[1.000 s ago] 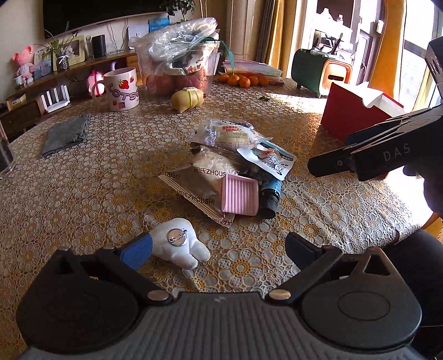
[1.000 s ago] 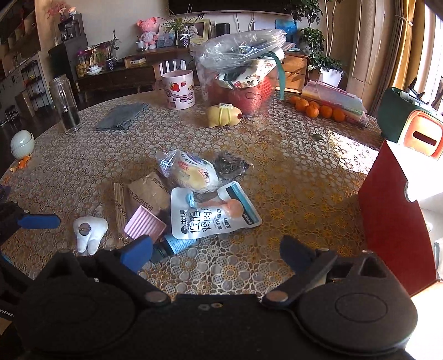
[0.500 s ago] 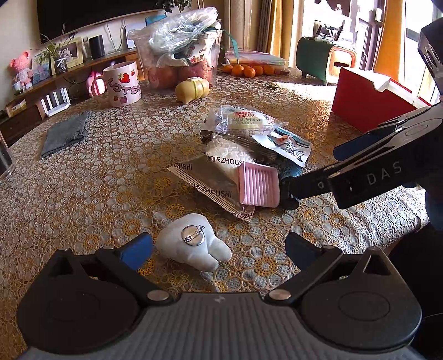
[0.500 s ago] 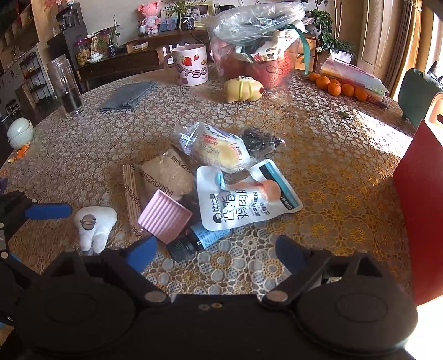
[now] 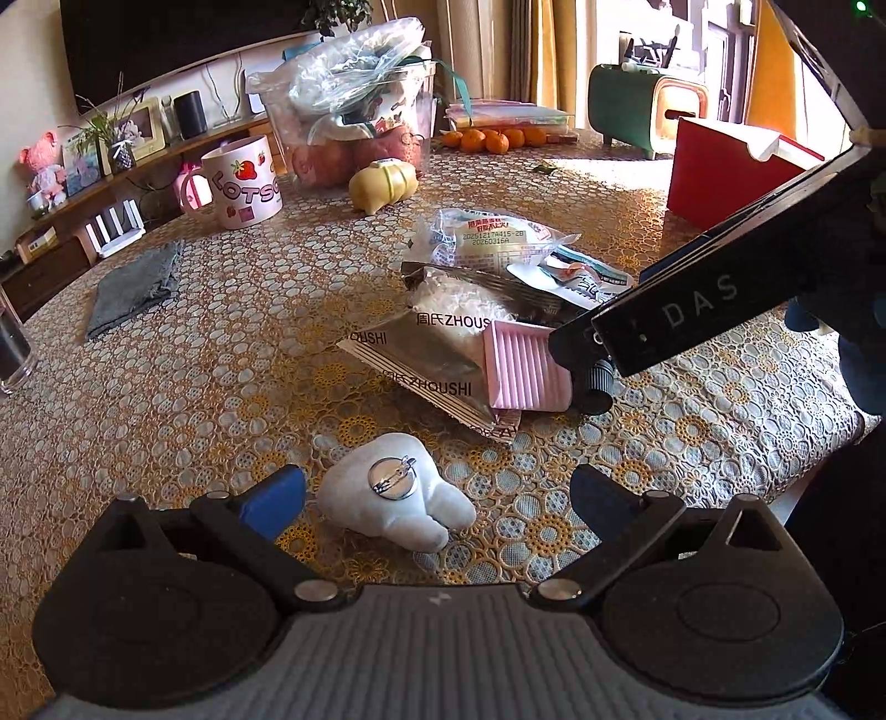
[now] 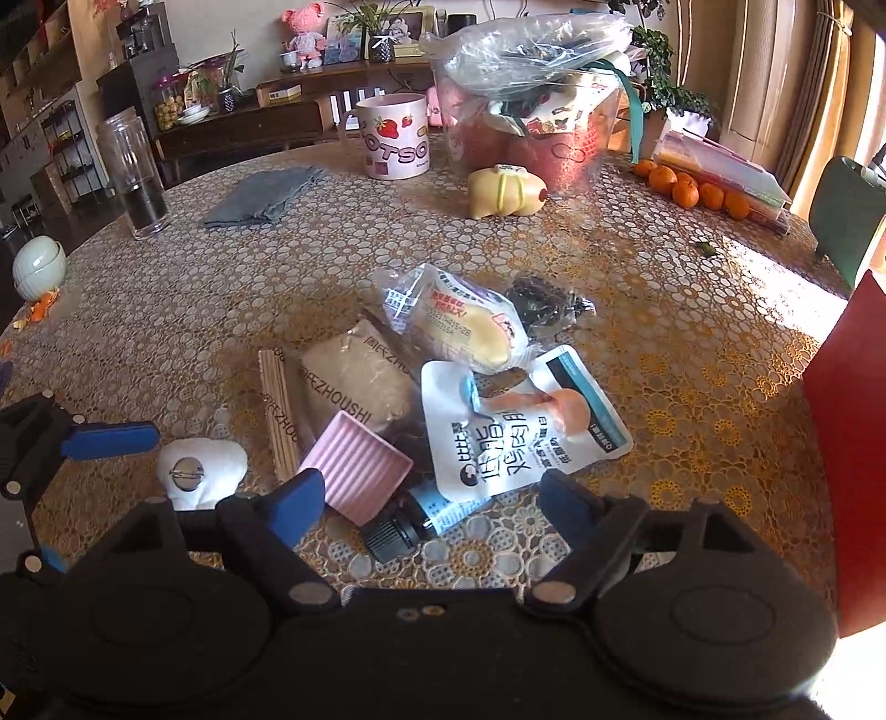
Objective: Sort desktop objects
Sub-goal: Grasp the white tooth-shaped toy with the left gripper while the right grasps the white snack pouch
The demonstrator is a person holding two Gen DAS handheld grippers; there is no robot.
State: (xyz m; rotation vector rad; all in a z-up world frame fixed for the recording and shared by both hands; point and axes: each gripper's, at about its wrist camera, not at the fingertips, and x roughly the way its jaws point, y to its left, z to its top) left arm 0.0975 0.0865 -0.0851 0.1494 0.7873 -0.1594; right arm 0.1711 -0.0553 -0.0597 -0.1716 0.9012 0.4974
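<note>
Two tongs sit low over your desk [image 5: 166, 399]: your left tongs [image 5: 437, 493] spread around the white plush tooth brooch [image 5: 396, 507] near the front edge, your right tongs [image 6: 432, 493], closing but still apart, straddle the black-capped blue tube [image 6: 412, 523] beside the pink ribbed tray [image 6: 357, 471].

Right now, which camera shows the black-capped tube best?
The right wrist view: the tube shows its cap and blue body. The left wrist view shows only its cap, under the right gripper's finger.

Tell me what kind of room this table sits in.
Most likely a home living or dining room: a lace-patterned tablecloth covers the table, a sideboard behind holds a pink plush doll and potted plants, and curtains hang by a sunny window.
</note>
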